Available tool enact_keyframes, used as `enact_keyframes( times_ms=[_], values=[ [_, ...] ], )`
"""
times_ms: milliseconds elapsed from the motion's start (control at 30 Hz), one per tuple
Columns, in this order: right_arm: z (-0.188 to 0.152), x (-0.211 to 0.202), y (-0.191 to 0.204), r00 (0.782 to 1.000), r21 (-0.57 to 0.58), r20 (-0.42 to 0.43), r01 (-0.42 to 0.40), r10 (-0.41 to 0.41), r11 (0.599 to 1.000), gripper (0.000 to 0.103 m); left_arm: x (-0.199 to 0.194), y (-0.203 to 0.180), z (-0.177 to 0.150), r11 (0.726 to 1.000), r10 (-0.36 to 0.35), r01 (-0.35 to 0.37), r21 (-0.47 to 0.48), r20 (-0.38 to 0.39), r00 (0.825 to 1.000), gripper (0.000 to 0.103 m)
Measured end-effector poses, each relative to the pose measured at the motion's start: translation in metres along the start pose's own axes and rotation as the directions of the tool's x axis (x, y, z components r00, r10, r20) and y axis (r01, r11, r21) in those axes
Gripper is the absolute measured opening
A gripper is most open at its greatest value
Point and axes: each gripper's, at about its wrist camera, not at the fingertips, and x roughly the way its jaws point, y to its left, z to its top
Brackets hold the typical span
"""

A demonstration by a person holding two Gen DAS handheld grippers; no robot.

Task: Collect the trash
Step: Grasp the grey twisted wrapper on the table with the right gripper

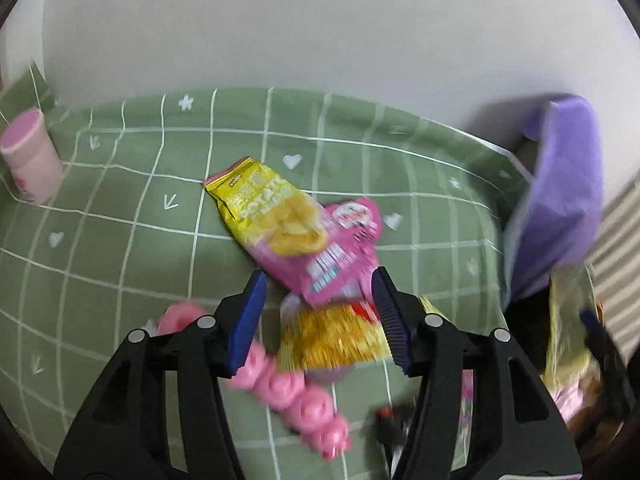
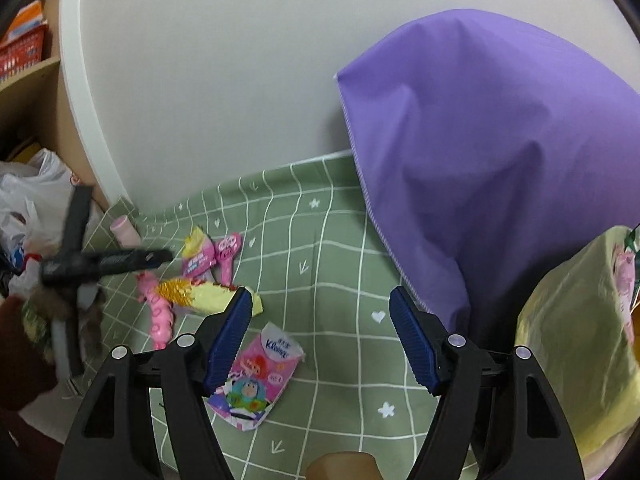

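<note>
My left gripper (image 1: 318, 312) is open and empty, hovering over a yellow crinkled snack wrapper (image 1: 332, 338) on the green checked cloth. Beyond it lie a yellow-and-pink potato chip bag (image 1: 276, 212) and a pink wrapper (image 1: 346, 252). A pink string of round toy pieces (image 1: 296, 396) lies under the left finger. My right gripper (image 2: 320, 338) is open and empty above the cloth, with a pink Kleenex tissue pack (image 2: 256, 376) by its left finger. The purple trash bag (image 2: 492, 160) stands open at right; it also shows in the left wrist view (image 1: 560, 204).
A pink cup (image 1: 32, 156) stands at the cloth's far left edge. A yellowish plastic bag (image 2: 576, 348) sits at right below the purple bag. White plastic bags (image 2: 32, 200) and shelves lie off the table's left. The white wall (image 1: 320, 20) backs the table.
</note>
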Motion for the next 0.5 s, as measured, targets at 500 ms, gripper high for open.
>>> enact_keyframes(
  times_ms=[500],
  values=[
    [-0.038,0.008,-0.007,0.997,-0.009,-0.078,0.024,-0.024,1.0,0.067,0.057,-0.01,0.016,0.988,0.104,-0.112,-0.11,-0.081,0.991,0.035]
  ],
)
